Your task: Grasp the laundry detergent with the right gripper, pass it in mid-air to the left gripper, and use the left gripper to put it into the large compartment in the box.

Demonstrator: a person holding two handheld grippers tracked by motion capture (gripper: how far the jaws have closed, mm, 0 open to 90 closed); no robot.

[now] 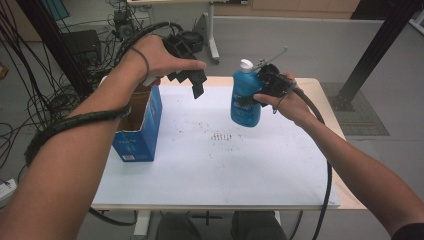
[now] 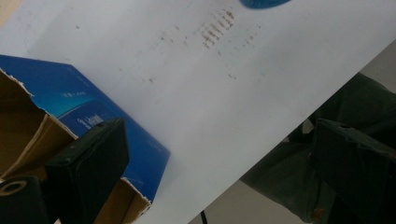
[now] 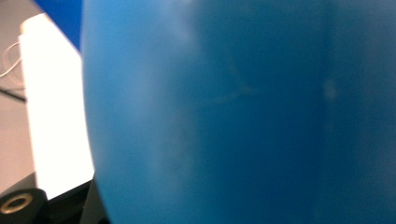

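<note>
The right tool (image 1: 263, 86), seen from the high view, is clamped on the side of a blue bottle (image 1: 245, 100) with a white pump cap, holding it upright in the air above the far right part of the worktop (image 1: 260, 165), clear of the surface. The left tool (image 1: 192, 75) hangs in the air over the far left of the worktop, its black jaws pointing down and toward the middle, spread apart with nothing between them. Just below and to the near side of it stands an open blue cardboard box (image 1: 137, 132) at the left edge of the worktop, its torn top facing up and its brown inside showing. A patch of small dark marks (image 1: 220, 136) lies on the white surface between the box and the bottle. In the left gripper view, the two black jaws stand wide apart at the bottom corners, empty; the blue box (image 2: 93, 116) with its ragged brown rim sits behind the left jaw, the marked white worktop (image 2: 224, 102) runs across the middle, and the rounded bottom of the bottle (image 2: 264, 3) peeks in at the top edge. In the right gripper view, the bottle's blue wall (image 3: 243, 112) sits pressed close against the lens, blurred, with a bright strip of worktop (image 3: 56, 116) to its left.
</note>
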